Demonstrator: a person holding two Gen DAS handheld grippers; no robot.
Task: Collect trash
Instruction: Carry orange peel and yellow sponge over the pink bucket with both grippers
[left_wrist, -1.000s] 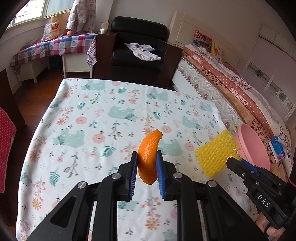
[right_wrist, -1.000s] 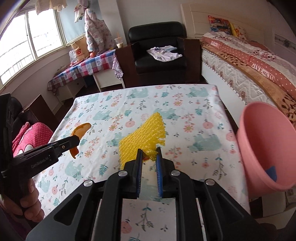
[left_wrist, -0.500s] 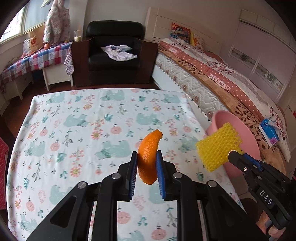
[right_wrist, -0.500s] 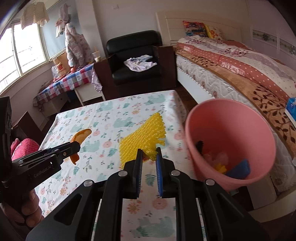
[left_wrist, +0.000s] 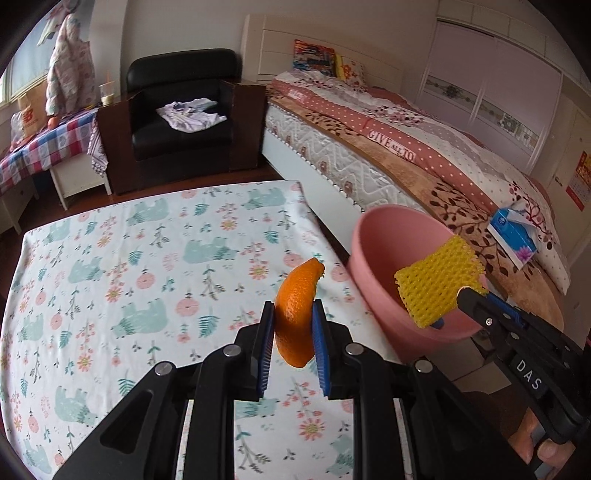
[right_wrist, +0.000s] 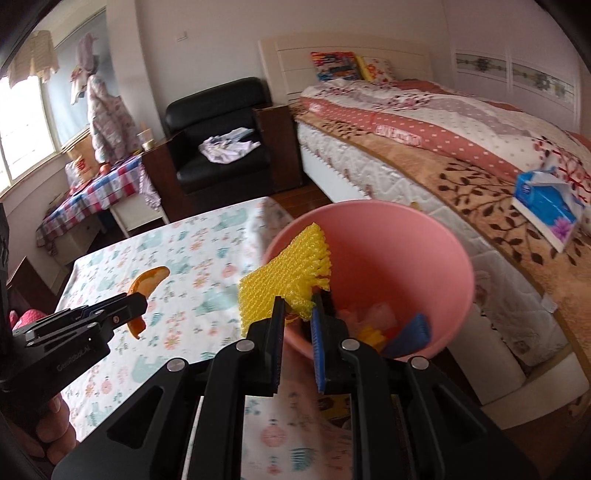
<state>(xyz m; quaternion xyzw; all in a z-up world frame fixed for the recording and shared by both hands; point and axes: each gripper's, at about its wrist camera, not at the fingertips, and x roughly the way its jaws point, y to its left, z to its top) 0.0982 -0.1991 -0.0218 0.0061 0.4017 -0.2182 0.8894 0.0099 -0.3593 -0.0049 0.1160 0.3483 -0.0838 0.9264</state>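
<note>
Right tool (right_wrist: 298, 308) grips yellow foam net (right_wrist: 284, 280) over pink bin (right_wrist: 436, 258).

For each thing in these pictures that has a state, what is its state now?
Left gripper: shut on orange peel, above the table.
Right gripper: shut on yellow foam net, at the bin's mouth.
Pink bin: open, partly filled with trash.
Tissue box: opened, lying on the bed.
</note>
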